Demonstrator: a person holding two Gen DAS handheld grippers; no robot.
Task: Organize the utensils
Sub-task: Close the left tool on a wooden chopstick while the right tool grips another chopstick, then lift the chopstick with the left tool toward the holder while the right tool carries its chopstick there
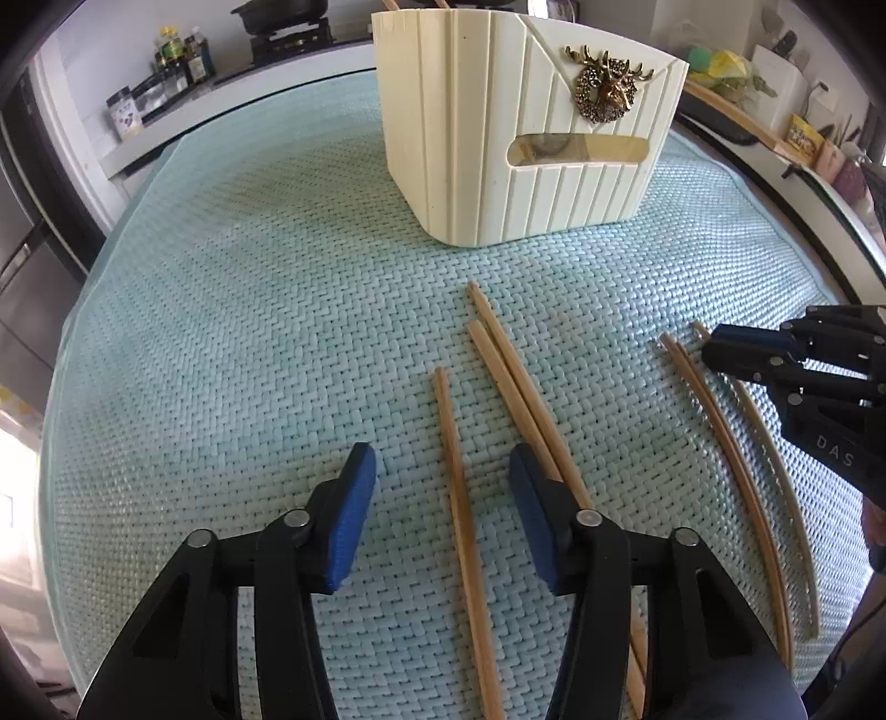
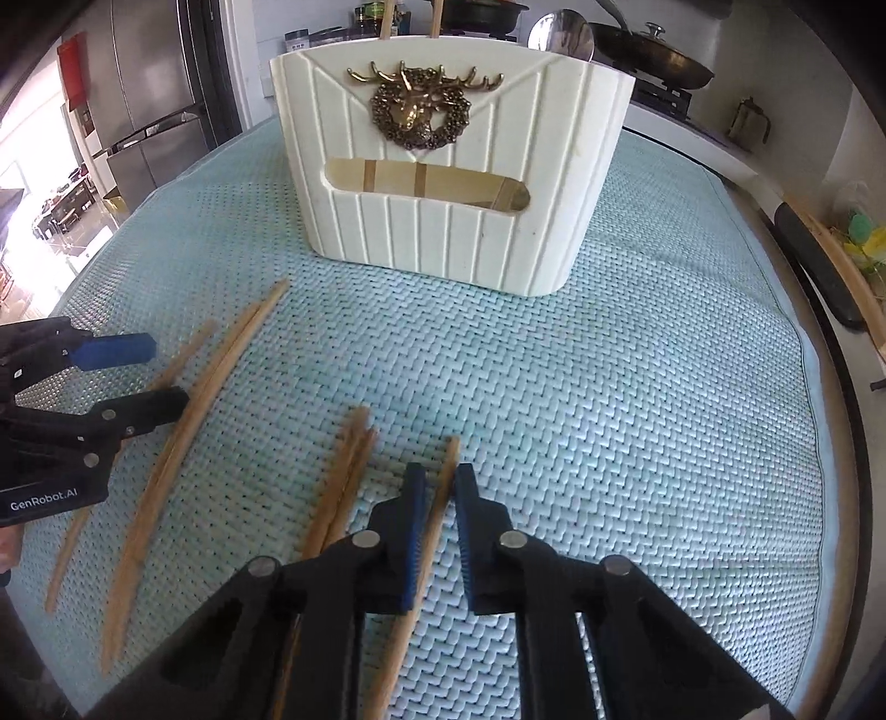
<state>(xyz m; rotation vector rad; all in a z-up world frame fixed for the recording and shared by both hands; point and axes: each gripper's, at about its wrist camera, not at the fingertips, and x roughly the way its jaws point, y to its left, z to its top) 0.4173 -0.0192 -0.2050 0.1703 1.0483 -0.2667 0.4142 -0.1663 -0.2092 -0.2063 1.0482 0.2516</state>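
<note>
Two grippers worked: the right gripper (image 2: 440, 487) pinched one chopstick (image 2: 429, 545); the left gripper (image 1: 443, 471) stood apart around another chopstick (image 1: 459, 498), untouched.

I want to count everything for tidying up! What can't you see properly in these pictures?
- Inside the cream holder: its wall hides what it holds; only sticks and a spoon poke out on top, in the right wrist view.
- Near ends of the chopsticks: covered by the left gripper, cut by the bottom edge.
- Right gripper: the chopstick below its fingers is hidden.
</note>
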